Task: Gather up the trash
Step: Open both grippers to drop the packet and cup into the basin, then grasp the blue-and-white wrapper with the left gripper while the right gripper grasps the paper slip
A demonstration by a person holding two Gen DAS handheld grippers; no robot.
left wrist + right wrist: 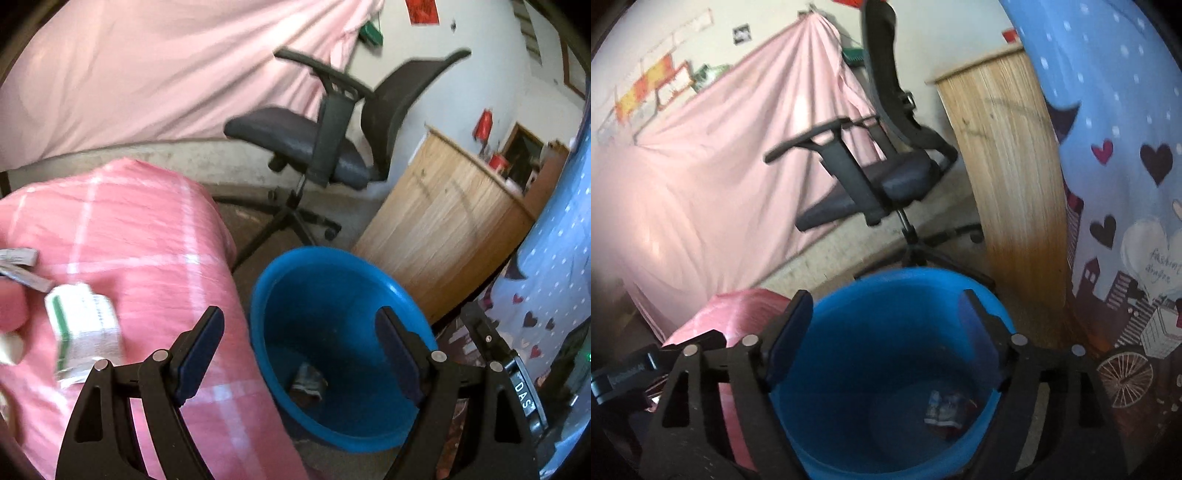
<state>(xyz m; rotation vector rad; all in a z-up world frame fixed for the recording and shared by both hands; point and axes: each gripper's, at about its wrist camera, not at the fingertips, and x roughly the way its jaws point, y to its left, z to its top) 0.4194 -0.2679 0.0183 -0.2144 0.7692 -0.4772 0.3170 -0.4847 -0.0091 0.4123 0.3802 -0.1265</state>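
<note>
My right hand-held gripper (pixel 882 332) hangs over the blue bin (pixel 990 295), jaws spread wide and empty; a crumpled wrapper (pixel 943 410) lies at the bottom. My left hand-held gripper (pixel 299 354) is also apart, holding nothing. The white-and-green carton (pixel 83 328) sits near the pink bedspread's (pixel 155 229) edge; a sloppy grab might knock it to the floor.

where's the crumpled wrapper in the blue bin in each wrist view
Left wrist: the wrapper lies on the bin floor, lower centre, between the open fingers.
Right wrist: the wrapper is lower right of centre, on the bin floor.
Shared landmark: the blue bin, with the office chair behind it.
</note>
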